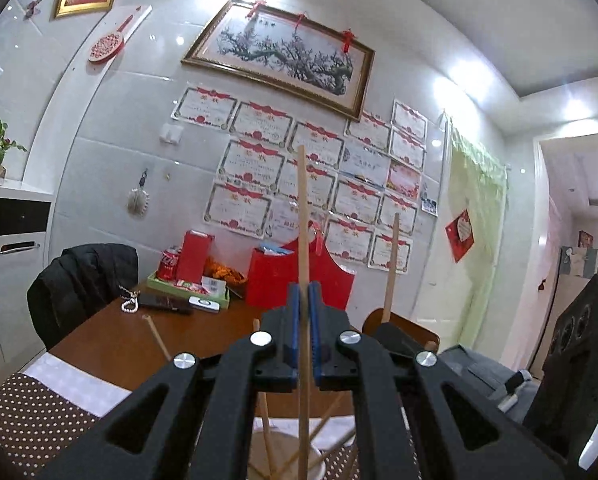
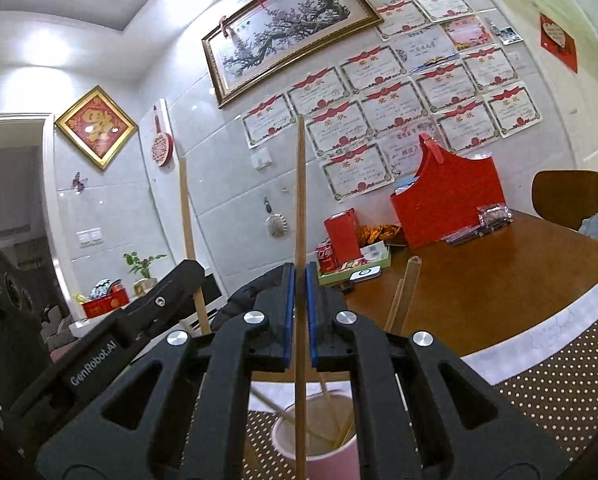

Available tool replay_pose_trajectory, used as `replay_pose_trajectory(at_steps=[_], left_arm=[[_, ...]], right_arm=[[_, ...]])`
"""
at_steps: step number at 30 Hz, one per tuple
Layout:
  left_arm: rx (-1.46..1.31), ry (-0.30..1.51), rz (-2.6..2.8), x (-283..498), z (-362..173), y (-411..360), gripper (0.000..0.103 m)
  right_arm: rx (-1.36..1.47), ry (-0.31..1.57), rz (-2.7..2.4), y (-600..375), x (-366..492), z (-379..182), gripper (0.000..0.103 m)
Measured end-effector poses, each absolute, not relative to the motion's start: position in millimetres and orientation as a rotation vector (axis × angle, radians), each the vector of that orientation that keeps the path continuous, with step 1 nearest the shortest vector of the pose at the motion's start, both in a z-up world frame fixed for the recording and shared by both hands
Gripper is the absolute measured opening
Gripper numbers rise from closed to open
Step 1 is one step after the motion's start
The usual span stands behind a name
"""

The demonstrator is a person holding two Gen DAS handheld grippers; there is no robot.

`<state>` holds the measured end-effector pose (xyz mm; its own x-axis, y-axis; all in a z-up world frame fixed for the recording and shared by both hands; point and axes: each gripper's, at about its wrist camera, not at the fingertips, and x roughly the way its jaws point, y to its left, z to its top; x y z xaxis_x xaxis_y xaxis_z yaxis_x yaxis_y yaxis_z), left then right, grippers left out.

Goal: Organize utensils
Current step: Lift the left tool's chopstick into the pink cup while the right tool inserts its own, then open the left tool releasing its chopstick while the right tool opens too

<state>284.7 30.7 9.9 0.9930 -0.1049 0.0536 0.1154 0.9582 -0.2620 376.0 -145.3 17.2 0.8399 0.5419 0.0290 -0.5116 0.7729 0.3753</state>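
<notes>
My left gripper [image 1: 304, 292] is shut on an upright wooden chopstick [image 1: 302, 208] whose lower end hangs over a white-rimmed cup [image 1: 319, 458]. The cup holds several more chopsticks [image 1: 157, 338] that lean outward. In the right wrist view my right gripper [image 2: 300, 272] is shut on a second upright chopstick [image 2: 299, 192] above the same pink cup [image 2: 331, 464]. Each gripper shows beside the other: the right gripper [image 1: 393, 332] with its chopstick [image 1: 393, 264], and the left gripper [image 2: 191, 276] with its chopstick [image 2: 187, 220].
The cup stands on a brown polka-dot mat [image 2: 559, 360] at the near edge of a brown table [image 2: 479, 280]. Farther back are a red basket-shaped box [image 2: 451, 200], a green tray [image 1: 155, 282] with a cola can, and a black jacket on a chair [image 1: 83, 280].
</notes>
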Motion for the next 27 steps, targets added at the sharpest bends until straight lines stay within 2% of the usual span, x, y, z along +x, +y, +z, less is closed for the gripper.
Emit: replay_pose_trajectory(at_steps=[15, 27], left_arm=[[-0.259, -0.024, -0.078, 317, -26, 40, 0.006], [-0.237, 0.007, -0.079, 320, -33, 37, 0.006]], right_arm=[[0.363, 0.1, 0.558, -132, 396, -5, 0.006], [0.34, 0.116, 0.55, -138, 395, -6, 0.006]])
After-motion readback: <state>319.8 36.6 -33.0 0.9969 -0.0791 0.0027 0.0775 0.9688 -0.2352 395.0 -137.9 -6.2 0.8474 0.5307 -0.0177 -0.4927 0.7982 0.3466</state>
